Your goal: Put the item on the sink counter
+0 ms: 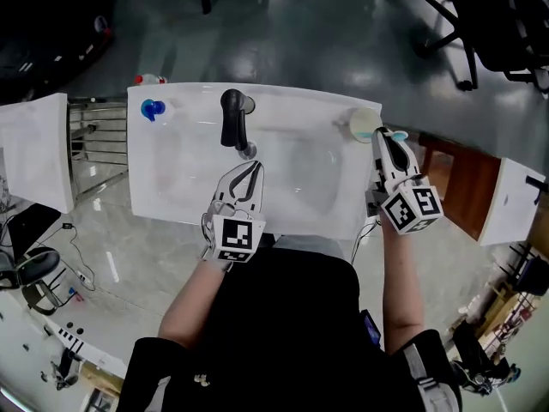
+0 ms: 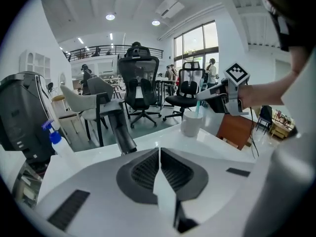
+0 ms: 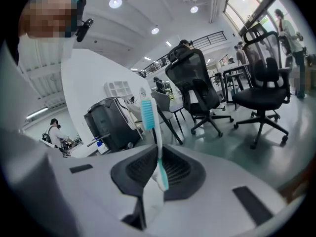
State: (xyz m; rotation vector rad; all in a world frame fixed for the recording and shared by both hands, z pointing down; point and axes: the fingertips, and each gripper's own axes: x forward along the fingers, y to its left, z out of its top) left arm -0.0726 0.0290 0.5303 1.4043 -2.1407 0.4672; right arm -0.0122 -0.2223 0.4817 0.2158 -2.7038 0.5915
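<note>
A white toothbrush with a teal handle and blue bristles (image 3: 149, 113) stands upright between the jaws of my right gripper (image 3: 158, 157), which is shut on it. In the head view that gripper (image 1: 383, 136) hovers at the sink's back right corner, right beside a white cup (image 1: 364, 124). The white sink counter (image 1: 296, 101) runs round the basin. My left gripper (image 1: 253, 168) is shut and empty, held over the basin just in front of the black faucet (image 1: 233, 118). From the left gripper view (image 2: 159, 152) I see the cup (image 2: 191, 124) with the right gripper above it.
A bottle with a blue cap (image 1: 154, 109) stands on the back left corner of the counter. A brown cabinet (image 1: 463, 187) is to the right of the sink, a metal rack (image 1: 94, 136) to its left. Office chairs (image 1: 480, 24) stand on the floor behind.
</note>
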